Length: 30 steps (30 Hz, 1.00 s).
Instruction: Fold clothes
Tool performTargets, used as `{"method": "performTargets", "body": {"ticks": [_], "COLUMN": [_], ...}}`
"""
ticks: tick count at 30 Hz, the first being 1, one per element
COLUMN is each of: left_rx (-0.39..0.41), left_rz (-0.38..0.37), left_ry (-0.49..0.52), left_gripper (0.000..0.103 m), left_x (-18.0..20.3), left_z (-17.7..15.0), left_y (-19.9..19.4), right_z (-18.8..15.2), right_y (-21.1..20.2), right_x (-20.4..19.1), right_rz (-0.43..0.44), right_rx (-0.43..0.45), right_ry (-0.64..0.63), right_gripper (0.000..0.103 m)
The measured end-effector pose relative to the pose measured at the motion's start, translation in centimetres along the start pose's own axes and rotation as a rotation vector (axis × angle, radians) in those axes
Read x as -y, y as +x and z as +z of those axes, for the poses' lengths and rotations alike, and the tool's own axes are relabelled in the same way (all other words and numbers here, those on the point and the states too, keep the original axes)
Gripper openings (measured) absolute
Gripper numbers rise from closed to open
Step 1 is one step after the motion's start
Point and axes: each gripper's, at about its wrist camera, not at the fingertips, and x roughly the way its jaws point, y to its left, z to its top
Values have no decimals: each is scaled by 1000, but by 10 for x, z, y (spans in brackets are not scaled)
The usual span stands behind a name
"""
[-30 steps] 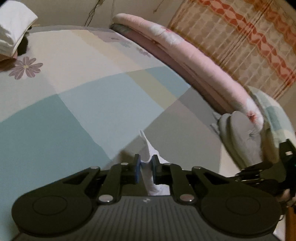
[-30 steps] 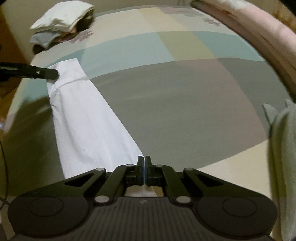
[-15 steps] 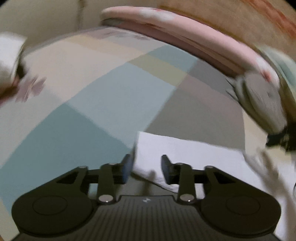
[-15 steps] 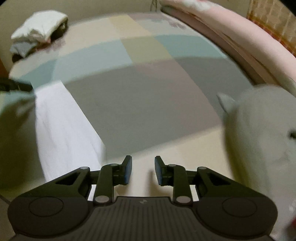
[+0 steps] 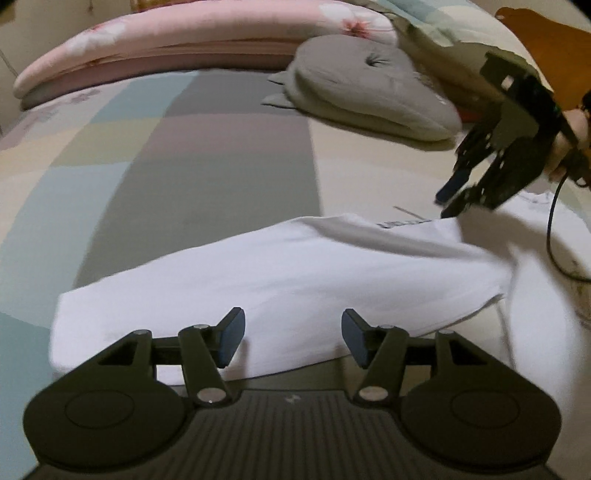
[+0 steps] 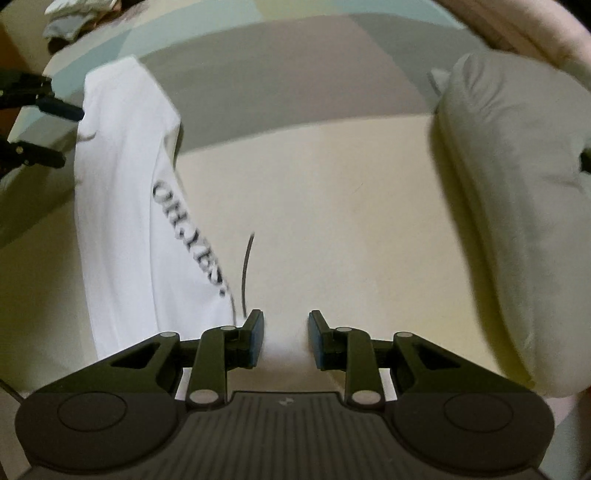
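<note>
White cotton printed T-shirt (image 5: 295, 280) lies on the patchwork bedspread (image 5: 207, 155), folded lengthwise into one long strip; cross-folds appear outstanding. Left gripper (image 5: 291, 341) and right gripper (image 6: 284, 339) both spread, holding nothing.

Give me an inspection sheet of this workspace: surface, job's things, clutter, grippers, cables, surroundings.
Surface: bed with a sheet in pastel and grey blocks.
Job's things: white shirt lying as a long folded strip, black lettering along one edge.
Clutter: grey cushion beside the shirt; small pile of clothes at the far corner.
Grippers: left gripper open over the shirt's near edge; right gripper open at the shirt's other end; neither holds cloth.
Cables: black cable hanging from the right gripper onto the shirt.
Surroundings: pink quilt rolled along the bed's far side.
</note>
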Motion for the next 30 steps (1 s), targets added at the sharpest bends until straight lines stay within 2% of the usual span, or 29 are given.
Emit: {"method": "performTargets", "body": {"ticks": [8, 9, 10, 11, 12, 14, 15, 16, 18, 20, 22, 26, 27, 28, 30], "left_rx": [-13, -11, -10, -12, -13, -14, -13, -12, -19, -18, -11, -2, -4, -7, -19], "left_rz": [-21, -23, -24, -24, -24, -25, -27, -28, -29, -29, -29, -20, -11, -2, 11], "left_ry": [-6, -2, 2, 5, 8, 10, 11, 11, 3, 4, 6, -3, -9, -14, -19], "left_gripper": [59, 60, 60, 60, 60, 60, 60, 60, 60, 60, 60, 60, 60, 60, 60], "left_x": [12, 13, 13, 15, 17, 18, 19, 20, 20, 22, 22, 18, 16, 14, 9], "left_z": [5, 7, 9, 10, 11, 12, 12, 12, 12, 12, 13, 17, 18, 19, 19], "left_y": [11, 12, 14, 15, 17, 19, 19, 20, 22, 23, 22, 22, 23, 24, 28], "right_z": [-11, -12, -14, -15, -16, -15, -15, -16, -18, -17, -17, -19, -20, -21, -23], "right_y": [9, 10, 11, 12, 13, 15, 14, 13, 11, 10, 8, -1, -2, -6, -16], "right_x": [-9, -10, -11, -12, -12, 0, 1, -2, -9, -14, -16, 5, 9, 12, 14], "right_rz": [-65, -74, -83, -93, -102, -51, -35, -24, -12, -51, -108, -243, -251, -239, -183], "right_rx": [21, 25, 28, 32, 35, 14, 9, 9, 9, 23, 50, 127, 130, 139, 193], "right_ry": [-71, -80, -89, -98, -106, -15, -8, -22, -34, -44, -41, 147, 185, 220, 266], "right_gripper": [34, 39, 58, 68, 68, 64, 55, 38, 15, 6, 5, 5, 5, 10, 12]}}
